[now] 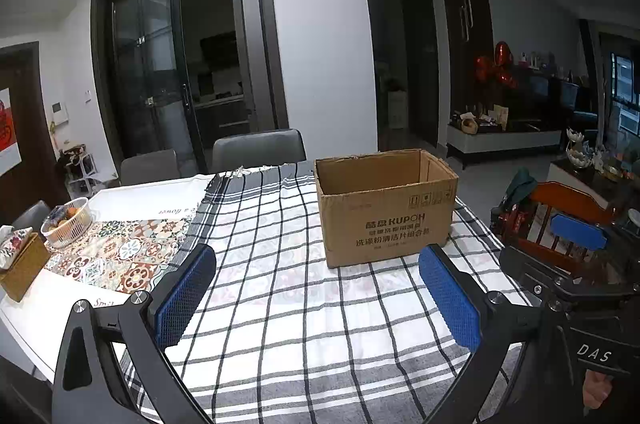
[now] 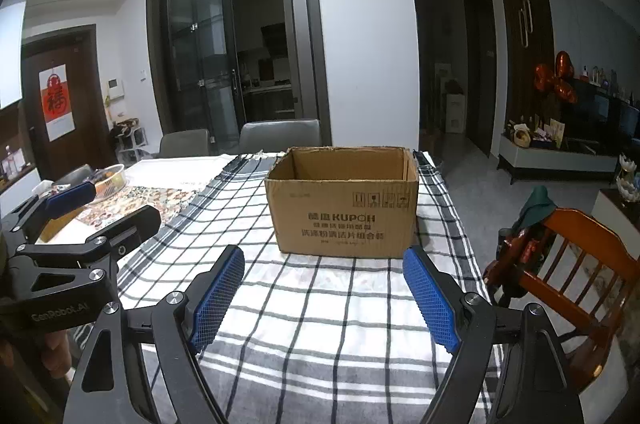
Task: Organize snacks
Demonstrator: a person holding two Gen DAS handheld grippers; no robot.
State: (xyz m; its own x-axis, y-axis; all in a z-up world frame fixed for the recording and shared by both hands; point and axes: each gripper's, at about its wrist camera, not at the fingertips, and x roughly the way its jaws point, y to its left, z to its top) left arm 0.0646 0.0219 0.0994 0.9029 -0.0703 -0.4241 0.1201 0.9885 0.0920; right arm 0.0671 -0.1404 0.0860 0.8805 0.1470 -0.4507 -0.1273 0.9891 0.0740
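An open brown cardboard box (image 1: 386, 212) printed KUPOH stands on the checked tablecloth (image 1: 280, 304); it also shows in the right wrist view (image 2: 344, 207). Its inside is hidden from both views. My left gripper (image 1: 318, 264) is open and empty, held above the cloth in front of the box. My right gripper (image 2: 323, 266) is open and empty, also in front of the box. The left gripper (image 2: 102, 203) shows at the left of the right wrist view, and the right gripper (image 1: 576, 236) at the right of the left wrist view. No loose snacks show on the cloth.
A white basket (image 1: 66, 222) with items and a tissue box (image 1: 18, 260) sit at the table's left end. Grey chairs (image 1: 258, 145) stand behind the table. A wooden chair (image 2: 568, 272) with things on it stands at the right.
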